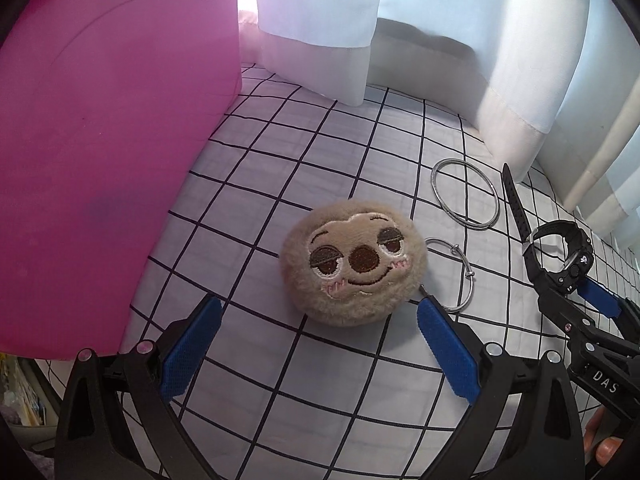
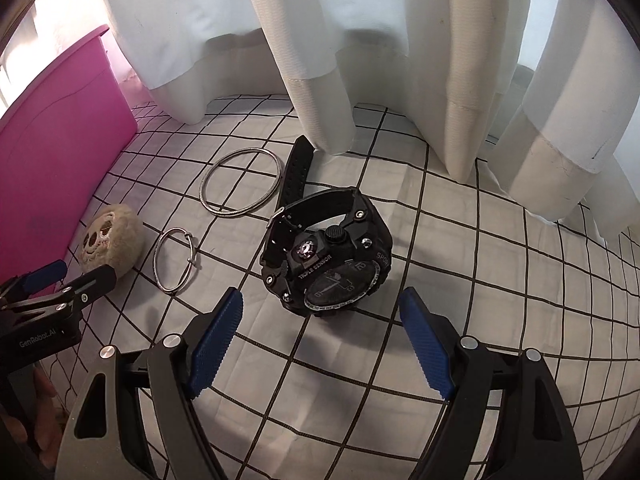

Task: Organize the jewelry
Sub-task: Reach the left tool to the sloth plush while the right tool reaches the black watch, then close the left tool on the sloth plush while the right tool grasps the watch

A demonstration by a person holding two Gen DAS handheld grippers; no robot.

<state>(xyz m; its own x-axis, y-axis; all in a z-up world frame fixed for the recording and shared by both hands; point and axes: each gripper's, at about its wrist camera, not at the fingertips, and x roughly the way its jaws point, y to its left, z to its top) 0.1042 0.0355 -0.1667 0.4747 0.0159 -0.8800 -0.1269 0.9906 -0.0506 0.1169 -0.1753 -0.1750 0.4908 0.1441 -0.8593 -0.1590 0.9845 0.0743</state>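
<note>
A tan plush sloth-face charm with a thin silver key ring lies on the checked sheet. My left gripper stands open just before it, one blue pad on either side of its near edge, not touching. A black sport watch lies face up with its strap stretched away. My right gripper hovers open right in front of it, nothing between the pads. A large silver bangle lies flat to the left of the strap. The charm, ring and left gripper appear at the left of the right wrist view.
A pink plastic box stands close on the left, right beside the charm. White curtains hang down to the sheet behind the jewelry. The white sheet with black grid lines runs on to the right of the watch. A person's fingers hold the right gripper's handle.
</note>
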